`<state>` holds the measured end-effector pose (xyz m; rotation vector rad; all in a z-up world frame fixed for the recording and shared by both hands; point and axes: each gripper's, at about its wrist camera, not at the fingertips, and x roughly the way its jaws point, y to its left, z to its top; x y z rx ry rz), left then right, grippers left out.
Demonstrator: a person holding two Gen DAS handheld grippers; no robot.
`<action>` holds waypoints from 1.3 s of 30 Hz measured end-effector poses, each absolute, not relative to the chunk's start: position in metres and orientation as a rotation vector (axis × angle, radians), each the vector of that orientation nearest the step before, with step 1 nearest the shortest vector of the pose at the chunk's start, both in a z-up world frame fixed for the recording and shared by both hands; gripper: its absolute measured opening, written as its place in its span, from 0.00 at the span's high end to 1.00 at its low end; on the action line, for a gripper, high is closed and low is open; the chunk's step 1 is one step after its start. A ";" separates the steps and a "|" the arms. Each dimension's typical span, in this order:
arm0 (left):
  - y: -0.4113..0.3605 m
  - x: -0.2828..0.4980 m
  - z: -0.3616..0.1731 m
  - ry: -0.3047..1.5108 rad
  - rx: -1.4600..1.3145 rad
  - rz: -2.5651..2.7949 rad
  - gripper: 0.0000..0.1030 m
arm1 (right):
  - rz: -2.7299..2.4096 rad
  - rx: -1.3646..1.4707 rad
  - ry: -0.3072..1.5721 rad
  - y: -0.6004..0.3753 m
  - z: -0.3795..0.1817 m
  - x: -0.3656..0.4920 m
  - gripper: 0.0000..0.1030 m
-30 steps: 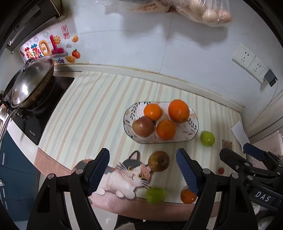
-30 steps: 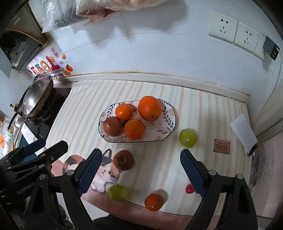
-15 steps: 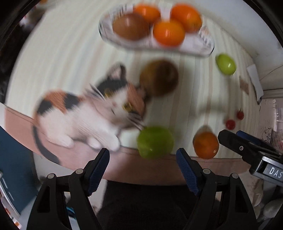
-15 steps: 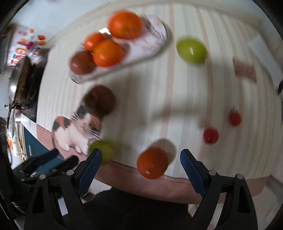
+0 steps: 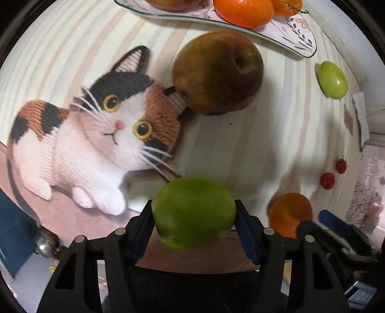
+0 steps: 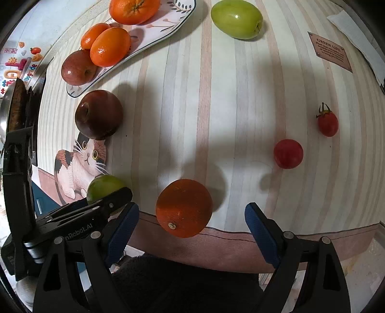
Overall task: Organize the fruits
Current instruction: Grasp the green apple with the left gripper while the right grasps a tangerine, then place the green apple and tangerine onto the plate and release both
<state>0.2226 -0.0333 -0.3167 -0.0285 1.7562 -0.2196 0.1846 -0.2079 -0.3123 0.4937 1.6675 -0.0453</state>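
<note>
Left tool [image 5: 193,214] now low, around green apple [image 5: 193,213].

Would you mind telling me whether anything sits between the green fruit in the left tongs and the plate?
Yes: the brown apple lies on the mat between the green fruit and the plate.

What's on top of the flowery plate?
The plate holds three oranges and a red apple. They sit bunched together, so anything small tucked behind or beneath them would be hidden.
</note>
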 end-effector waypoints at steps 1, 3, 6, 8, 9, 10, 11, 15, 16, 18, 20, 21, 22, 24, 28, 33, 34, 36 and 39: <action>-0.031 0.222 -0.315 1.747 -0.017 -0.212 0.41 | -0.044 0.496 1.669 -0.208 -0.313 0.185 0.12; -0.020 0.221 -0.313 1.739 -0.006 -0.188 0.41 | -0.038 0.495 1.674 -0.206 -0.316 0.186 0.12; -0.006 0.223 -0.315 1.752 -0.054 -0.187 0.40 | -0.029 0.495 1.693 -0.201 -0.326 0.189 0.15; -0.006 0.224 -0.315 1.760 -0.059 -0.188 0.40 | -0.023 0.499 1.714 -0.197 -0.334 0.190 0.20; -0.007 0.225 -0.314 1.752 -0.047 -0.186 0.40 | -0.016 0.502 1.725 -0.196 -0.338 0.190 0.24; -0.008 0.227 -0.313 1.743 -0.033 -0.181 0.41 | -0.006 0.504 1.735 -0.194 -0.342 0.190 0.27; -0.009 0.234 -0.311 1.738 -0.024 -0.177 0.41 | -0.002 0.504 1.741 -0.192 -0.345 0.190 0.36; -0.017 0.232 -0.309 1.721 -0.003 -0.169 0.41 | 0.009 0.458 1.721 -0.188 -0.346 0.190 0.44; -0.018 0.232 -0.309 1.716 -0.001 -0.170 0.41 | 0.009 0.446 1.716 -0.187 -0.345 0.191 0.44; -0.021 0.232 -0.305 1.702 0.007 -0.173 0.41 | 0.011 0.429 1.708 -0.187 -0.344 0.192 0.44; -0.019 0.237 -0.299 1.691 -0.004 -0.175 0.41 | 0.012 0.415 1.695 -0.187 -0.340 0.195 0.45; -0.022 0.237 -0.293 1.683 -0.010 -0.175 0.41 | 0.014 0.412 1.687 -0.187 -0.338 0.197 0.45; -0.021 0.238 -0.289 1.675 -0.013 -0.178 0.41 | 0.017 0.409 1.677 -0.188 -0.335 0.199 0.45; -0.019 0.240 -0.276 1.651 -0.023 -0.187 0.41 | 0.023 0.412 1.652 -0.189 -0.326 0.206 0.45; -0.023 0.256 -0.236 1.575 -0.050 -0.221 0.41 | 0.036 0.423 1.594 -0.192 -0.304 0.226 0.45; -0.019 0.294 -0.188 1.476 -0.071 -0.261 0.41 | 0.042 0.432 1.501 -0.202 -0.271 0.267 0.45; -0.018 0.303 -0.179 1.457 -0.070 -0.267 0.41 | 0.041 0.432 1.485 -0.203 -0.266 0.278 0.45; -0.019 0.323 -0.165 1.427 -0.068 -0.272 0.41 | 0.036 0.428 1.461 -0.209 -0.259 0.296 0.45; -0.014 0.347 -0.167 1.404 -0.057 -0.268 0.41 | 0.016 0.418 1.436 -0.218 -0.254 0.326 0.45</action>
